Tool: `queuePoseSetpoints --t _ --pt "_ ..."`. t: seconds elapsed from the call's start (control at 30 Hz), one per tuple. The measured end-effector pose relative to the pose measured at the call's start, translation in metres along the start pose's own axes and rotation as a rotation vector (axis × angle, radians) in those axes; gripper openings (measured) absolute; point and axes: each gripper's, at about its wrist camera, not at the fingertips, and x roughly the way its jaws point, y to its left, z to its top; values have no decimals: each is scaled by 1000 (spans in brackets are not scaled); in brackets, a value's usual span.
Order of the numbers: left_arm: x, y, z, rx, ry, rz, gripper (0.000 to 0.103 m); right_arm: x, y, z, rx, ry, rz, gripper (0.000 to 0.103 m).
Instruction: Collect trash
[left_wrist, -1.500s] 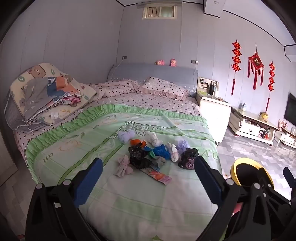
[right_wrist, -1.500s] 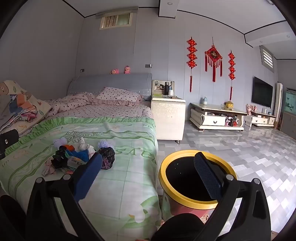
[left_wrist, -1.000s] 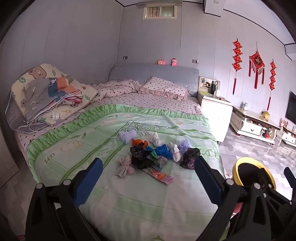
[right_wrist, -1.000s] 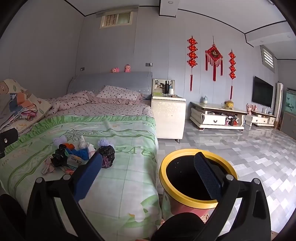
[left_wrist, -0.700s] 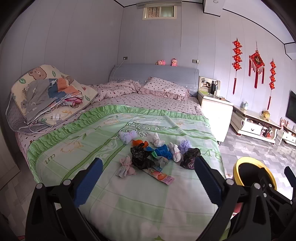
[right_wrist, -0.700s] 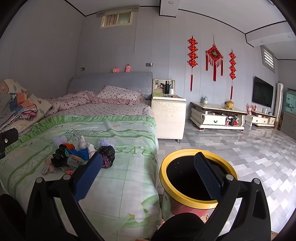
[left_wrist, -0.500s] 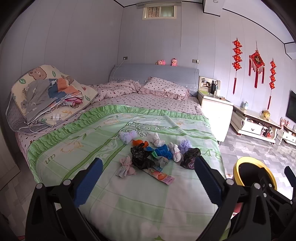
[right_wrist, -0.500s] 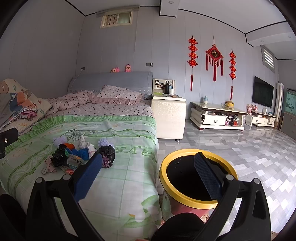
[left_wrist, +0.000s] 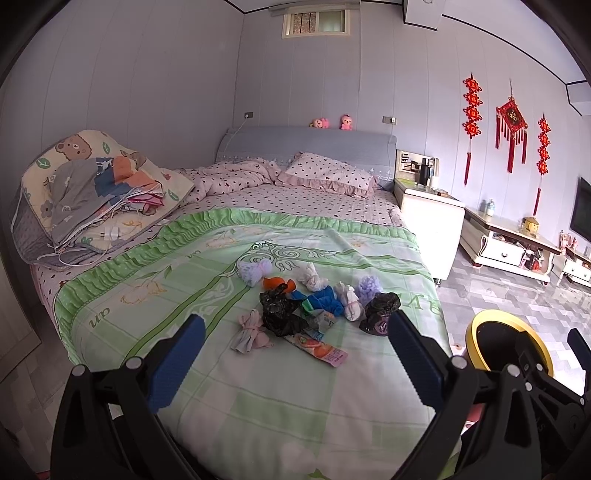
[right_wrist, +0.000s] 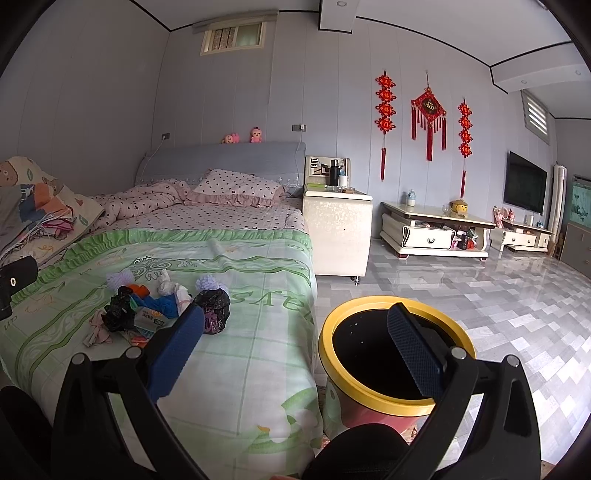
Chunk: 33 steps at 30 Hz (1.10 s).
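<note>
Green patterned bedspread (left_wrist: 155, 288) carries a crumpled trash pile (left_wrist: 306, 302) straight ahead of the spread, empty left gripper (left_wrist: 295, 354), nearer than the likewise spread right gripper (right_wrist: 295, 339).

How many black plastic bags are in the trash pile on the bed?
2. One black bag lies at the pile's middle, near the pink cloth; the other black bag sits at the pile's right edge, toward the bin. More may be hidden underneath.

I have the left gripper (left_wrist: 295, 347) and the right gripper (right_wrist: 295, 336) both held level, jaws spread wide (nothing between the blue pads).
</note>
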Motion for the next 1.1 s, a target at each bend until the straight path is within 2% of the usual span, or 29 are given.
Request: queuePoseSetpoints --t 1.1 --pt "1 -3 -3 1 5 4 95 3 2 -1 -2 5 3 95"
